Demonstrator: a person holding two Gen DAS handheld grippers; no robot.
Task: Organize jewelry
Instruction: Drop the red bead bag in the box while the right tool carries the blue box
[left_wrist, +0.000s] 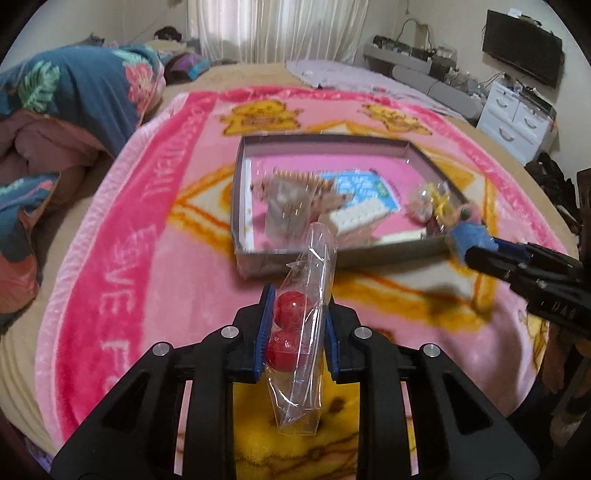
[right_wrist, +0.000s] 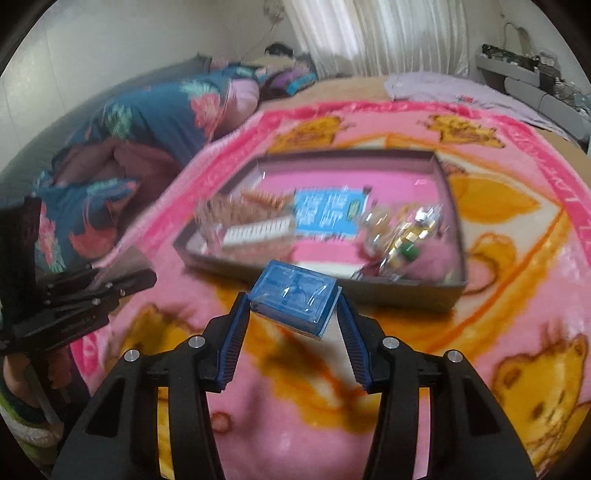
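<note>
Pink blanket (left_wrist: 122, 229) | left gripper (left_wrist: 295, 332) jaws pinch bead bag (left_wrist: 299, 325); right gripper (right_wrist: 291, 321) jaws clasp blue box (right_wrist: 293, 295)

Home bedroom: bed under a pink bear-print blanket (left_wrist: 155, 236), floral quilt (left_wrist: 74, 92) ahead-left, curtains (left_wrist: 277, 29) beyond, wall television (left_wrist: 522, 46) ahead-right.

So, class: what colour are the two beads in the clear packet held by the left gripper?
Red; the beads show best in the left wrist view.

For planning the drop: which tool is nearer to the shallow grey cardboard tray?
Right tool, holding the blue box, reaches the shallow grey cardboard tray at its front edge; left tool is farther back.
</note>
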